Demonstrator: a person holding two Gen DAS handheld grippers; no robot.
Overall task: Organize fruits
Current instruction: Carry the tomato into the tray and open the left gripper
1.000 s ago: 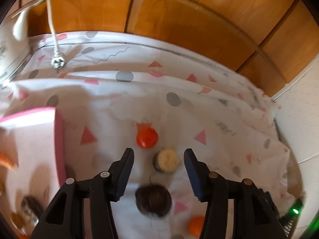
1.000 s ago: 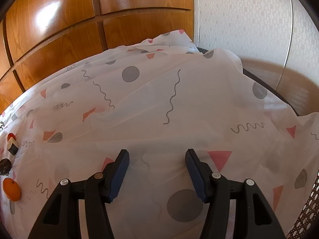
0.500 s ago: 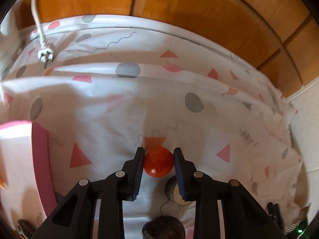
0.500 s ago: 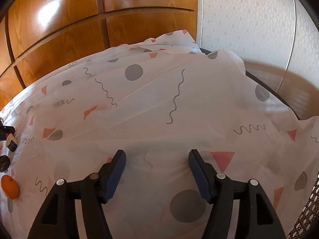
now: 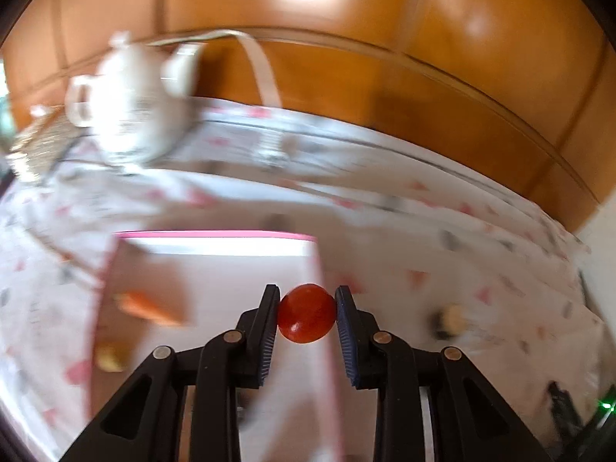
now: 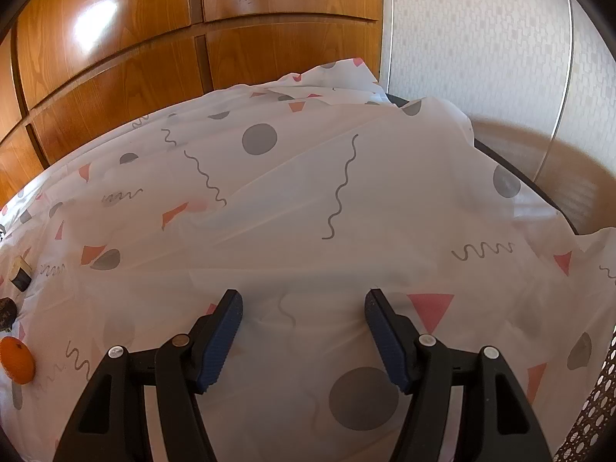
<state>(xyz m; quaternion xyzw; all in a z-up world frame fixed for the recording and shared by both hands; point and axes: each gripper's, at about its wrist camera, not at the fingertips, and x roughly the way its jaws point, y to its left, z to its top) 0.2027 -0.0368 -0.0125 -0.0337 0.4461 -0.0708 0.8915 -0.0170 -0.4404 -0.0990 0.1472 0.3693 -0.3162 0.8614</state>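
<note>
The red tomato (image 5: pixel 306 318) sits pinched between the two blue pads of the left claw (image 5: pixel 307 317), lifted clear of the surface and hanging over the right-hand edge of the pink-rimmed tray (image 5: pixel 215 235). The left claw's jaws closed within the last second and now press on both sides of the tomato. Inside the tray, a blurred orange piece (image 5: pixel 148 307) lies to the left and a small yellowish piece (image 5: pixel 109 356) lies nearer the camera; what they are cannot be told through the blur. To the right of the claw, a small pale-topped item (image 5: pixel 448 320) rests on the patterned cloth (image 5: pixel 442 231) covering the surface. Farther back, a white teapot (image 5: pixel 129 104) stands near the wooden panels (image 5: pixel 346 61). In the right wrist view, the right claw (image 6: pixel 303 325) hovers released above the cloth with nothing between its pads, having widened slightly within the last second. At that view's far left edge lie an orange (image 6: pixel 16 360), a dark round fruit (image 6: pixel 7 313) and the pale-topped item, well apart from the right claw.
</note>
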